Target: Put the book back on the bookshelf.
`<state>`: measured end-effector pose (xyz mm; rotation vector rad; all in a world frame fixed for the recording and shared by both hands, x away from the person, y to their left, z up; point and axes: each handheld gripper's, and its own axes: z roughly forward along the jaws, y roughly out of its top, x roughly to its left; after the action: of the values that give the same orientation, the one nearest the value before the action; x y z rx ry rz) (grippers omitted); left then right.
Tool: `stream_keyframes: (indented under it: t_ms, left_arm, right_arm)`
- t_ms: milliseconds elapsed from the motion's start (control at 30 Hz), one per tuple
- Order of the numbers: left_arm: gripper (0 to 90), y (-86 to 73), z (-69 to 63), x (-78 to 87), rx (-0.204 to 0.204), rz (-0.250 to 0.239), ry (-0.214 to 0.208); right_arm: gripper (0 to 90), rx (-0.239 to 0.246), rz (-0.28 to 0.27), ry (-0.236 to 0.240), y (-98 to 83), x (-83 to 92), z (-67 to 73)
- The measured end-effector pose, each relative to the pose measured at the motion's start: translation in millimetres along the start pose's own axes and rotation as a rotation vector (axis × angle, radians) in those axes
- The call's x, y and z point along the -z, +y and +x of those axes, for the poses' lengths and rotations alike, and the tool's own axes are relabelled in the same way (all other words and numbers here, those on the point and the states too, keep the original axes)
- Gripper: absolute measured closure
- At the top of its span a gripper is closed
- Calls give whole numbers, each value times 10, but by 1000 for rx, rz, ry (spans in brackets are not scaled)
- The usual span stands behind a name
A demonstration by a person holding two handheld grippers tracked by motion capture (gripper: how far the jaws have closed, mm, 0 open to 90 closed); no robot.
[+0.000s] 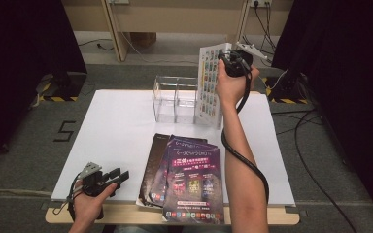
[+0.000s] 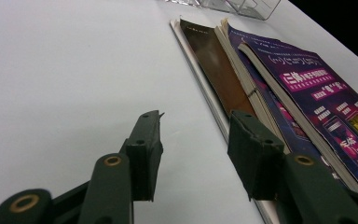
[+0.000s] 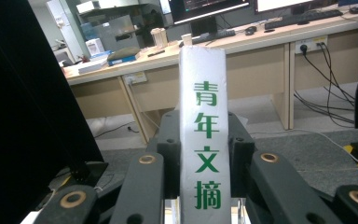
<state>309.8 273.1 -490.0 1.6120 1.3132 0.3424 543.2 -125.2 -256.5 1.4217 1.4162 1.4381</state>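
— Magazine [image 1: 208,82] is being held upright by the right gripper [image 1: 232,60], beside the right end of the clear acrylic holder [image 1: 176,98] at the far side of the white table [image 1: 111,126]. How is it being gripped?

— Spine [image 3: 204,135] is being clamped between the two black jaws, as seen in the right gripper view; the green characters are running straight up between them, so the hold is being kept square.

— And the left gripper [image 1: 108,178]?

— Its jaws are being kept apart with nothing between them, resting low over the table near the front left, just beside the stack of magazines [image 1: 184,174].

— What is being called for in this step?

— Most likely the lower edge is being lined up over a compartment of the holder. The magazine should be kept vertical and lowered straight, so its bottom corner is not being caught on the divider or rim. The clamp should not be loosened until the magazine is being borne by the floor of the holder.

— Any risk?

— The light holder could be pushed along the table if the magazine is being pressed sideways against it.
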Motion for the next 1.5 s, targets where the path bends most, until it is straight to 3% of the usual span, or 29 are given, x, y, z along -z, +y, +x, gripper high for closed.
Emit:
stream_keyframes:
  t_ms: [367, 567, 933, 1200, 1233, 1500]
  left_arm:
    - [536, -7, 7, -5, -1, -2, -2]
    - [536, -12, 3, -10, -3, 2, -4]
    - [534, -29, -14, -15, -2, 4, -7]
    - [534, -38, -23, -17, -5, 8, -6]
    - [534, -37, -23, -19, -5, 8, -5]
    - [534, -44, -34, -20, -6, 9, -5]
  right_arm:
    - [736, 4, 11, -17, -197, -200, -26]
    - [735, 11, 9, -19, -313, -213, -48]
    - [726, 61, -25, 6, -455, 45, -22]
    - [720, 72, 19, 10, -636, 314, -100]
    - [722, 90, 17, 16, -672, 383, -107]
    - [718, 116, 48, 30, -701, 550, -99]
